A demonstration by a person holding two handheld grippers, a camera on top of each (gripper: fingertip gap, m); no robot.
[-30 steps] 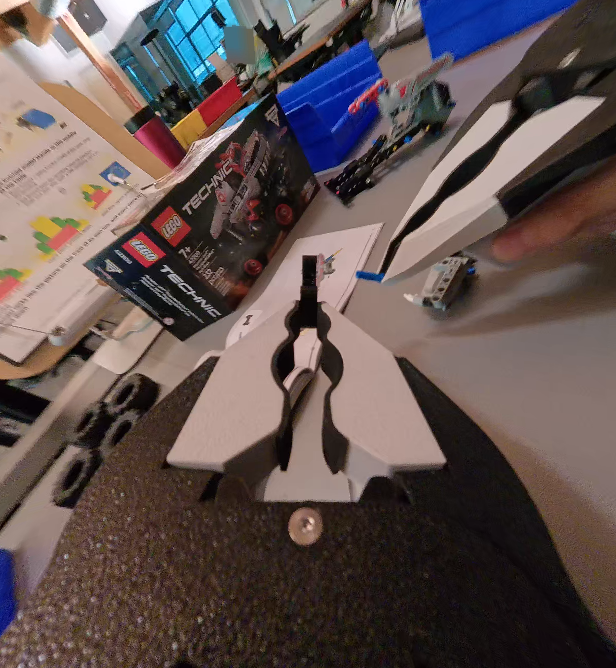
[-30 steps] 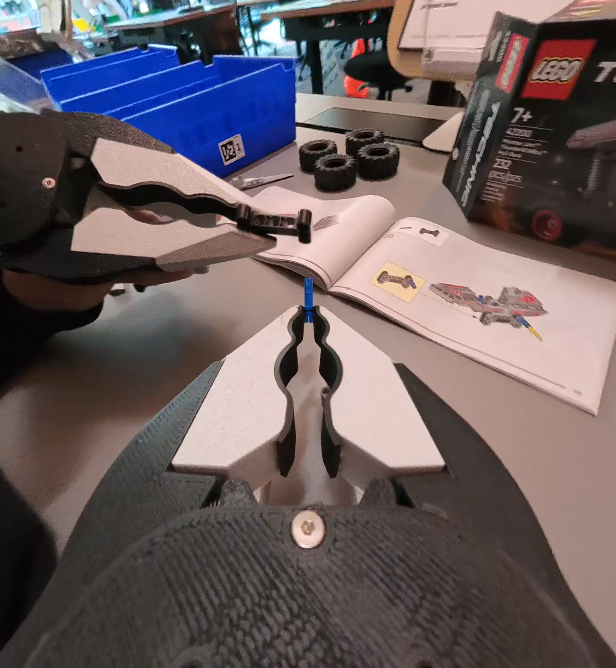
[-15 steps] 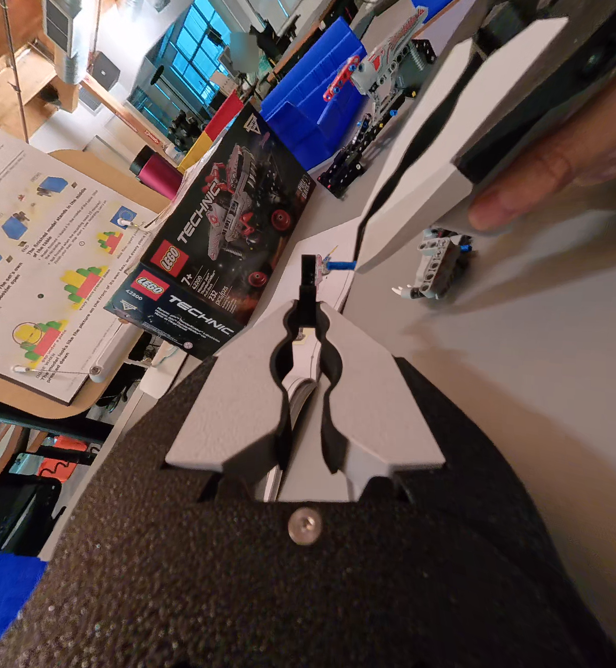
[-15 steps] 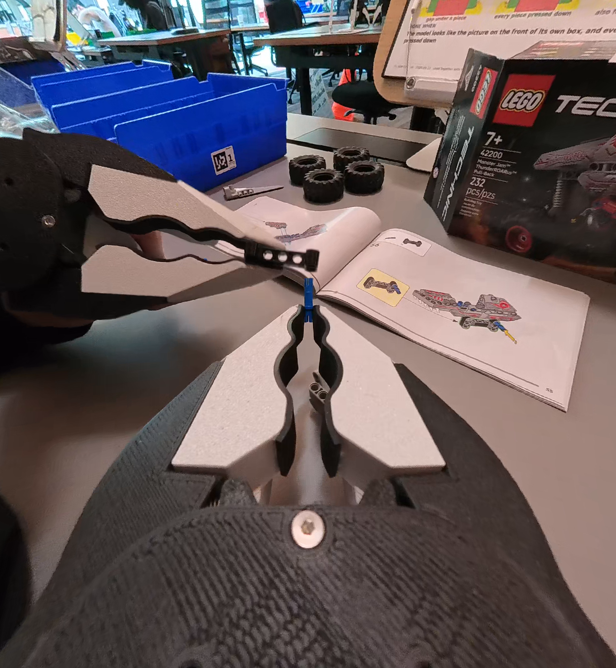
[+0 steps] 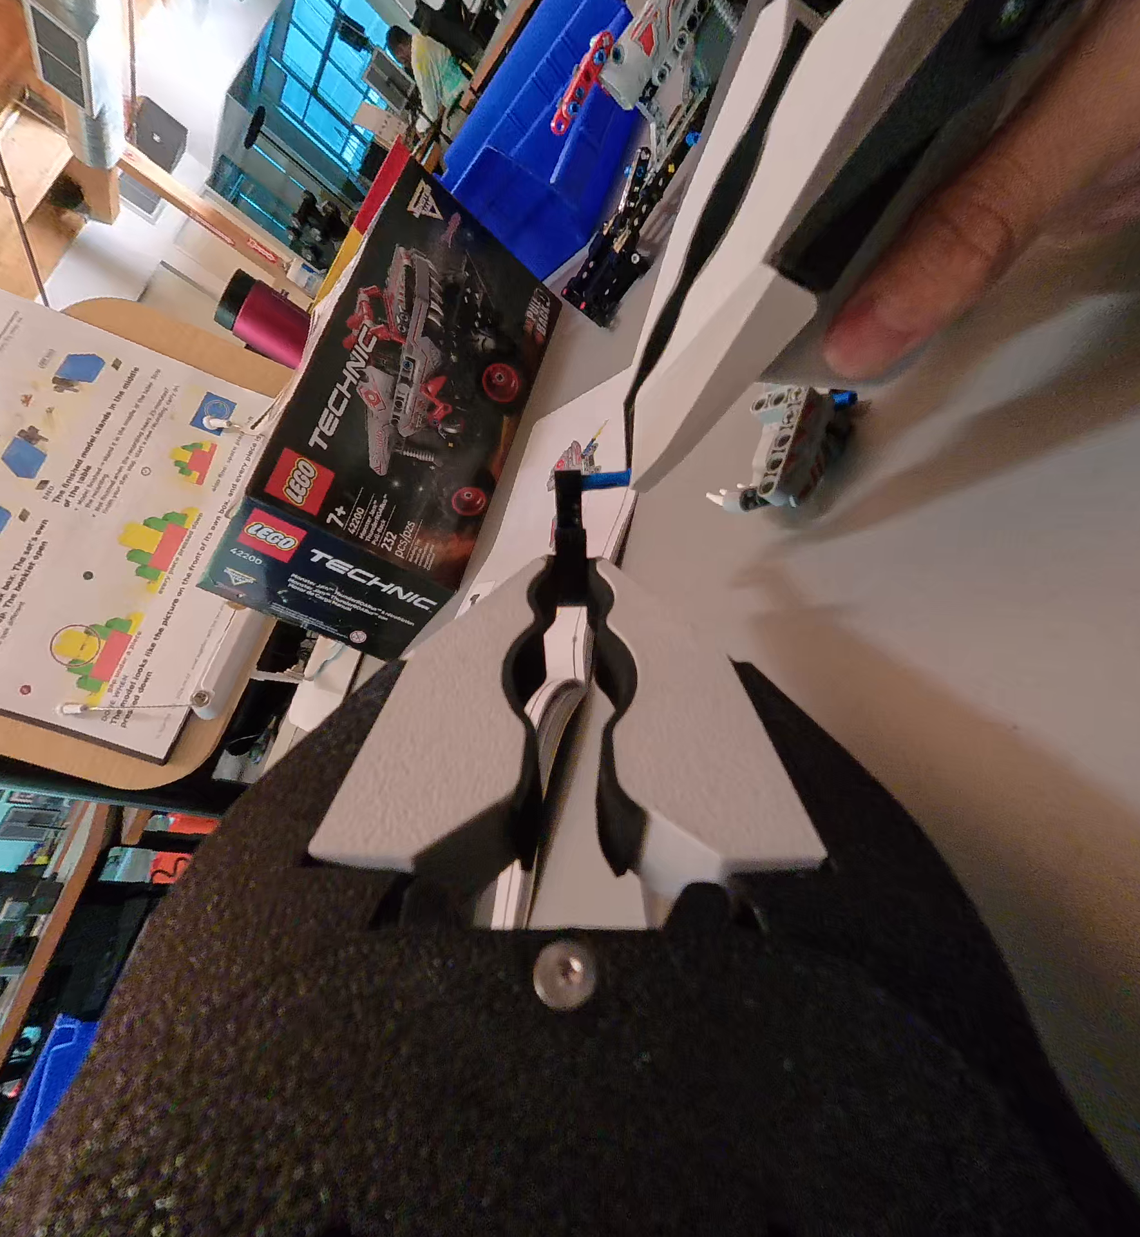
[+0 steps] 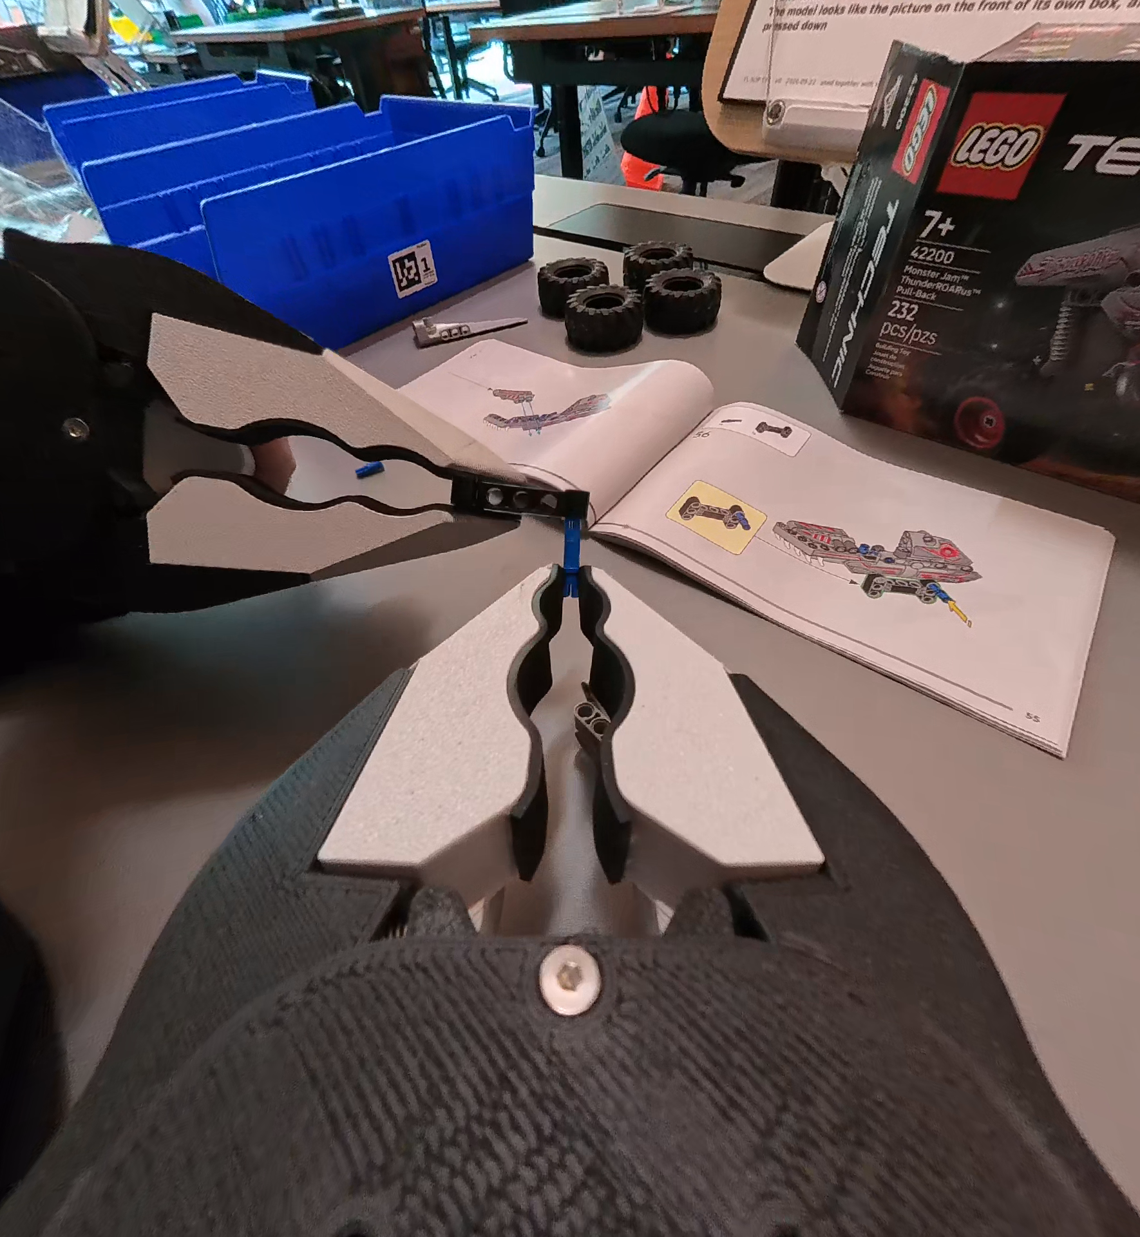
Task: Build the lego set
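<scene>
Right tongs point(image 6: 571, 575) are pinching a blue pin point(image 6: 571, 545) with its tip right at the end hole of the black beam point(image 6: 520, 499) that the left tongs point(image 5: 571, 569) are clamped on, so this little sub-step looks about to click, not seated yet. Plenty left though: four tires point(image 6: 627, 294) and a gray wedge piece point(image 6: 463, 329) lie loose past the open booklet point(image 6: 821, 535) on the desk point(image 6: 888, 870). Only the left view shows the half-built gray chunk point(image 5: 791, 448) beyond the right tongs and another built section point(image 5: 647, 60) by the blue bin point(image 5: 520, 154).
</scene>
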